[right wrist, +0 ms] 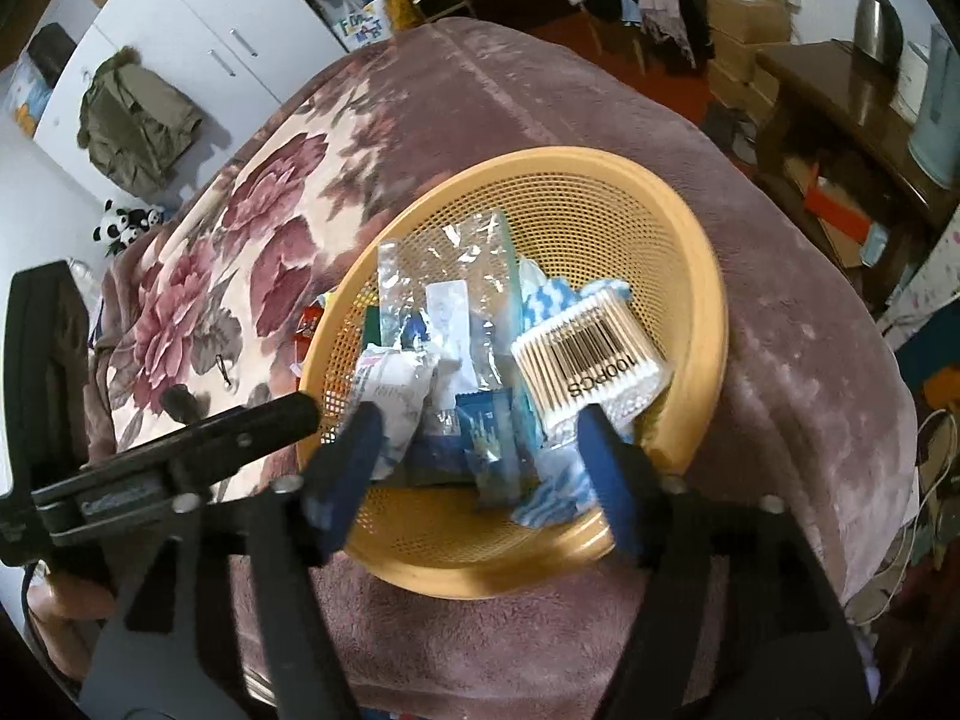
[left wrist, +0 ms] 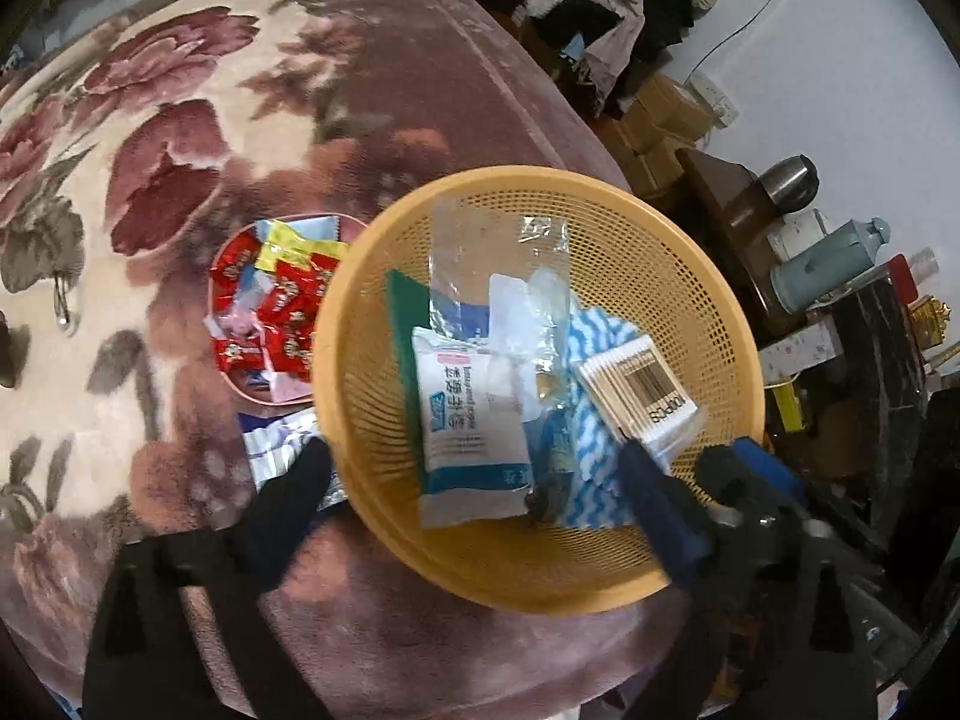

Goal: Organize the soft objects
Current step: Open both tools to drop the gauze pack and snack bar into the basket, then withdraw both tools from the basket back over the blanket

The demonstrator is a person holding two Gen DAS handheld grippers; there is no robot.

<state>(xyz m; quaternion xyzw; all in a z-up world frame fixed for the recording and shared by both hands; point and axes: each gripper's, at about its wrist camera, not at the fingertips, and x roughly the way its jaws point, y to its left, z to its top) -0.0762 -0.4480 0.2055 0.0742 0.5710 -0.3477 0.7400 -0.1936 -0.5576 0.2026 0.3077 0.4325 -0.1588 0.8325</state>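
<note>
Soft packs: piled in yellow basket [left wrist: 708, 276] on bed [left wrist: 150, 120]. Left tool [left wrist: 474, 468] spread wide, holding nothing. Right tool [right wrist: 480, 438] spread too, holding nothing. Next: go down slow, pinch white pack [left wrist: 468, 420] in middle, lift straight.

Orange mesh basket [left wrist: 714, 276] on a mauve-and-cream floral blanket [left wrist: 150, 138], blue-white zigzag cloth [left wrist: 591, 450] inside, red candy wrappers [left wrist: 282, 306] (some yellow) in a pink dish [left wrist: 264, 399].
</note>
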